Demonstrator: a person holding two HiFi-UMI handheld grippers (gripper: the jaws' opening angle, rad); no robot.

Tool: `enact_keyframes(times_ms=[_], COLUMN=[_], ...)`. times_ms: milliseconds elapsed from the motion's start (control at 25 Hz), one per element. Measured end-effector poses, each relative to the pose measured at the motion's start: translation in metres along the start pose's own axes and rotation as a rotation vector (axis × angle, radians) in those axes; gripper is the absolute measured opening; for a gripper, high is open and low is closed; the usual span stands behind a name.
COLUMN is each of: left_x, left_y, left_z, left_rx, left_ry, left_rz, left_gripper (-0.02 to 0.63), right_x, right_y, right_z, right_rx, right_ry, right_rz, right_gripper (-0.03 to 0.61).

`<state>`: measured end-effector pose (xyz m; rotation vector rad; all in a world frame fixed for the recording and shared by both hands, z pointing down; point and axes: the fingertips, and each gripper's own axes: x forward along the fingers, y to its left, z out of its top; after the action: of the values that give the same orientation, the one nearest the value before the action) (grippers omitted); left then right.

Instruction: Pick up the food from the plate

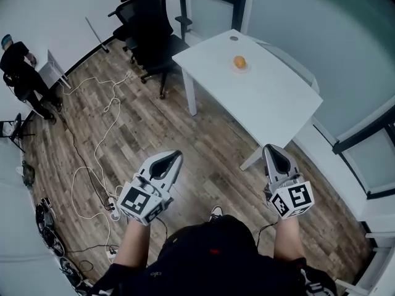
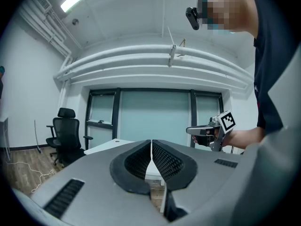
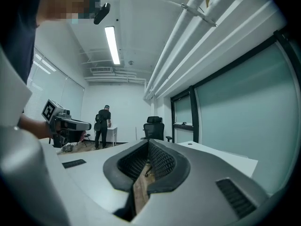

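An orange piece of food [image 1: 239,61] lies on a small white plate [image 1: 241,68] near the far end of a white table [image 1: 259,97]. Both grippers hang over the wood floor, well short of the table. My left gripper [image 1: 176,156] is shut with nothing in it, its jaw tips meeting. My right gripper [image 1: 270,148] is also shut and empty, close to the table's near corner. In the left gripper view the left gripper [image 2: 151,142] shows closed pads and the right gripper [image 2: 190,131] is held out at the right. The right gripper [image 3: 148,143] looks past the table edge [image 3: 221,153].
Black office chairs [image 1: 148,26] stand left of the table. White cables [image 1: 99,159] and a power strip [image 1: 114,211] lie on the floor to the left. A person in black [image 1: 21,73] stands by a small desk at far left. Glass walls [image 1: 321,36] run behind the table.
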<state>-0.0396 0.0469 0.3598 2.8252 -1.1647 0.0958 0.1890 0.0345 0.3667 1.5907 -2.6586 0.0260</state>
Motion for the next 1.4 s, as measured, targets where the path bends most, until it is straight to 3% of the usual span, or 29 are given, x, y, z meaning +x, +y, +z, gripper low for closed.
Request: enact_keyframes(times_ms=[280, 720, 920, 1200, 1400], left_x=[0.075, 0.170, 0.213, 0.274, 0.308], left_y=[0.007, 0.055, 0.120, 0.227, 0.298], left_z=[-0.001, -0.009, -0.011, 0.012, 0.018], left_rx=[0.012, 0.007, -0.008, -0.003, -0.007], left_ry=[0.022, 0.039, 0.033, -0.003, -0.010], left_rz=[0.004, -0.070, -0.097, -0.161, -0.204], left_gripper=[0.031, 0.031, 0.031, 0.031, 0.031], right_x=[0.038, 0.090, 0.151, 0.258, 0.334], right_y=[-0.059, -0.129, -0.149, -0.166, -0.174], right_z=[-0.015, -0.036, -0.038, -0.004, -0.002], right_rx=[0.010, 0.050, 0.059, -0.009, -0.035], right_ry=[0.026, 0.057, 0.066, 0.084, 0.116], right_rz=[0.042, -0.066, -0.119, -0.182, -0.230], right_gripper=[0.023, 0.024, 0.023, 0.025, 0.025])
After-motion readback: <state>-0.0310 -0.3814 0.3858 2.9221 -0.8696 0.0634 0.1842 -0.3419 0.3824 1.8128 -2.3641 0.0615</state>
